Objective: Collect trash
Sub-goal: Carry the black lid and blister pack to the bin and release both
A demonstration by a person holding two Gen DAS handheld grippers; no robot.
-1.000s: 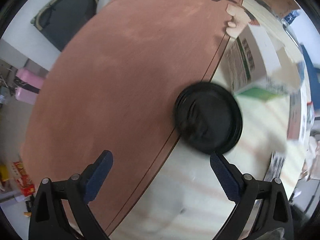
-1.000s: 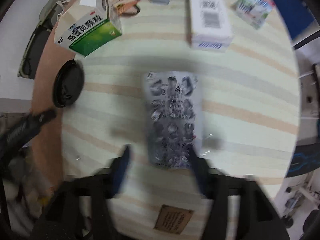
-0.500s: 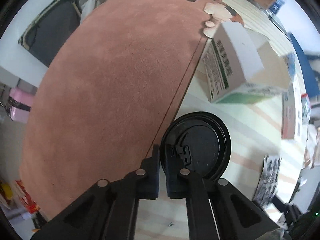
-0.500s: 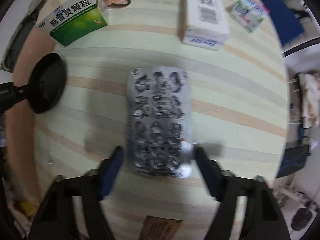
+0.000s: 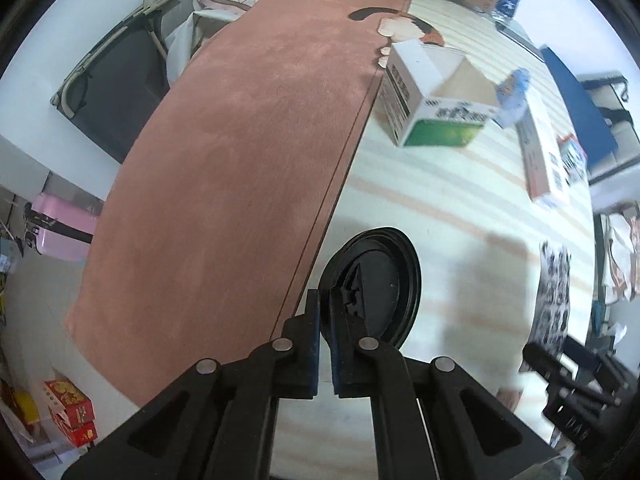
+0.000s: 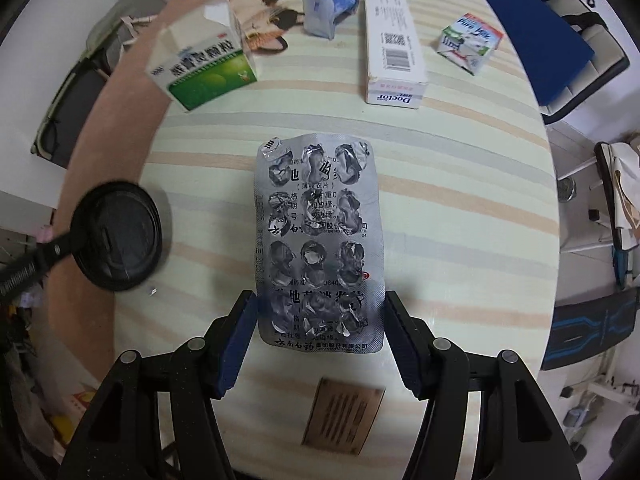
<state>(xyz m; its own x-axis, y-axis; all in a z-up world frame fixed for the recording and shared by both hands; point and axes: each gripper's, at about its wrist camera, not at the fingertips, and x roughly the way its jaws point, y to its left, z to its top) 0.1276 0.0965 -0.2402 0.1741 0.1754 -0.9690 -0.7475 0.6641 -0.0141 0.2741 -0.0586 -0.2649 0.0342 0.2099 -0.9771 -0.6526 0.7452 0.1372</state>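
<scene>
My left gripper is shut on the rim of a black plastic cup lid, which is tilted above the striped tabletop. The lid and left gripper also show at the left of the right wrist view. My right gripper holds an empty silver pill blister pack, its blue pads pressed against the pack's two long edges. The blister pack shows at the right edge of the left wrist view.
A green and white carton, a crumpled blue wrapper, a long white box and a small milk carton lie on the striped table. A pink mat covers the left side. A brown label sits near the front edge.
My left gripper closed on the lid's rim and tilted the lid up. My right gripper moved in around the blister pack and closed onto its edges.
</scene>
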